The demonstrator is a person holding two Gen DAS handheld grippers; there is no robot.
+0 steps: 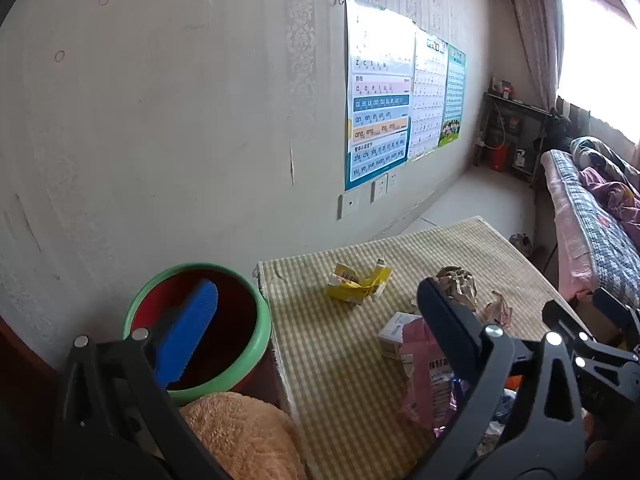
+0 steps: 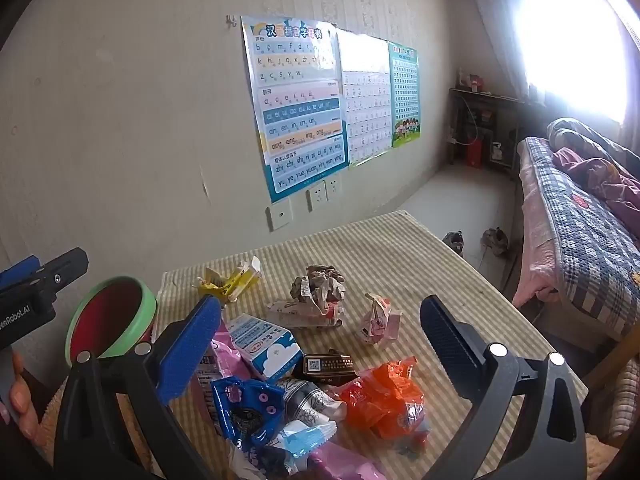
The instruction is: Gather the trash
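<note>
Wrappers (image 2: 320,392) litter the checked worktop (image 2: 420,256) beside a green-rimmed bin (image 2: 110,320) (red inside); left claw (image 1: 316,312) and right claw (image 2: 320,332) both gape, holding nothing.

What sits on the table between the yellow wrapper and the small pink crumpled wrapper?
A crumpled brown paper ball lies between the yellow wrapper and the pink crumpled wrapper, clearest in the right wrist view.

A home bedroom is shown: a bed (image 2: 580,216) with a checked quilt is set right of the cloth-covered table (image 2: 400,248), children's pinyin charts (image 2: 296,108) are hung on the wall behind it, and shoes (image 2: 494,240) are left beyond it.
</note>
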